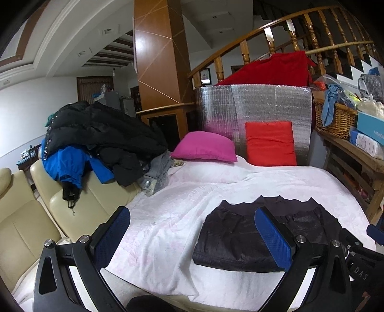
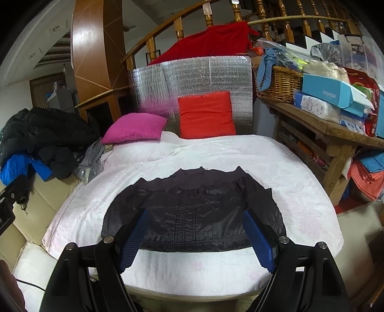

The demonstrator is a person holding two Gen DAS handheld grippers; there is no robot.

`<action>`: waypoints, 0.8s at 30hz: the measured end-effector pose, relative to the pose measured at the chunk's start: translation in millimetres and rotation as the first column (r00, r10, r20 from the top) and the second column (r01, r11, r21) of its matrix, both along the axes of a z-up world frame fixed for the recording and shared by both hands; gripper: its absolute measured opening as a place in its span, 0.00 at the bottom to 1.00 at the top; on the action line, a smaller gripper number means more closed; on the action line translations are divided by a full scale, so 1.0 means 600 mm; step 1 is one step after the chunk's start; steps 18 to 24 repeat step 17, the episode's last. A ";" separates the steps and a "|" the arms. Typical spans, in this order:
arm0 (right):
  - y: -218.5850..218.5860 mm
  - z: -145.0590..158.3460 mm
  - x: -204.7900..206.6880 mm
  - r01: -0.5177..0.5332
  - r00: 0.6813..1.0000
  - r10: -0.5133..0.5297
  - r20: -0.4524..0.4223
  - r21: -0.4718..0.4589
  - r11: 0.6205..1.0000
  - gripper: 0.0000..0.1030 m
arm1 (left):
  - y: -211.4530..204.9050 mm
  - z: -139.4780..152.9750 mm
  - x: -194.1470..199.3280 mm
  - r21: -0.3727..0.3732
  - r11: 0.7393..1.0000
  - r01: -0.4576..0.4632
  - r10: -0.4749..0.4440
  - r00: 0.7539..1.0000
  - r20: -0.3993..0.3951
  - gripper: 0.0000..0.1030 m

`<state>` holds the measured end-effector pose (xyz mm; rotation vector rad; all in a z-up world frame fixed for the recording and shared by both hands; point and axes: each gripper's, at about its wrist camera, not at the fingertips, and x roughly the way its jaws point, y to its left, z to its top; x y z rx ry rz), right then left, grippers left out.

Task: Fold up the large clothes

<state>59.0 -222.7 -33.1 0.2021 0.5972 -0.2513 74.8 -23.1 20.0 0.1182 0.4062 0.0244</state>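
1. Blue ribbed pads line both tongs. The left gripper [image 1: 194, 236] stands wide open with nothing between its fingers; in its own view one pad sits at 7 o'clock and the other at 5 o'clock.
2. The right gripper [image 2: 196, 236] is also spread wide and holds nothing; its pads frame the lower part of its view at 7 and 5 o'clock, above the near edge of the garment, without touching it.
3. The dark jacket [image 2: 192, 216] lies folded flat into a rough rectangle on the white blanket [image 2: 300, 172]. In the right wrist view it is just below centre, between the two pads. In the left wrist view the jacket [image 1: 230, 237] lies toward 5 o'clock, partly behind the right-hand pad.
4. Beyond the jacket, toward 12 o'clock, a magenta cushion [image 2: 135, 128] lies flat and a red cushion [image 2: 206, 115] leans upright against a silver foil panel [image 2: 192, 74].
5. At 9 o'clock a pile of clothes [image 1: 96, 134], black and blue, is heaped on the back of a cream sofa [image 1: 28, 213], well apart from the jacket.
6. At 2 o'clock a wooden table [image 2: 336, 129] beside the bed carries a wicker basket [image 2: 280, 82] and stacked boxes.
7. A wooden stair railing [image 2: 208, 14] curves across the top, with a red cloth [image 2: 211, 40] just below it.
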 end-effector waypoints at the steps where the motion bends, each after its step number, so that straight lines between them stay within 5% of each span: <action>1: 0.000 -0.004 0.007 0.000 1.000 0.000 -0.008 -0.002 1.000 0.80 | -0.003 -0.002 0.005 0.002 1.000 0.007 -0.007 1.000 -0.004 1.00; 24: -0.041 -0.041 0.083 0.052 0.996 -0.054 -0.065 -0.019 0.998 0.80 | -0.014 -0.041 0.112 -0.051 0.995 0.080 -0.084 0.994 -0.074 1.00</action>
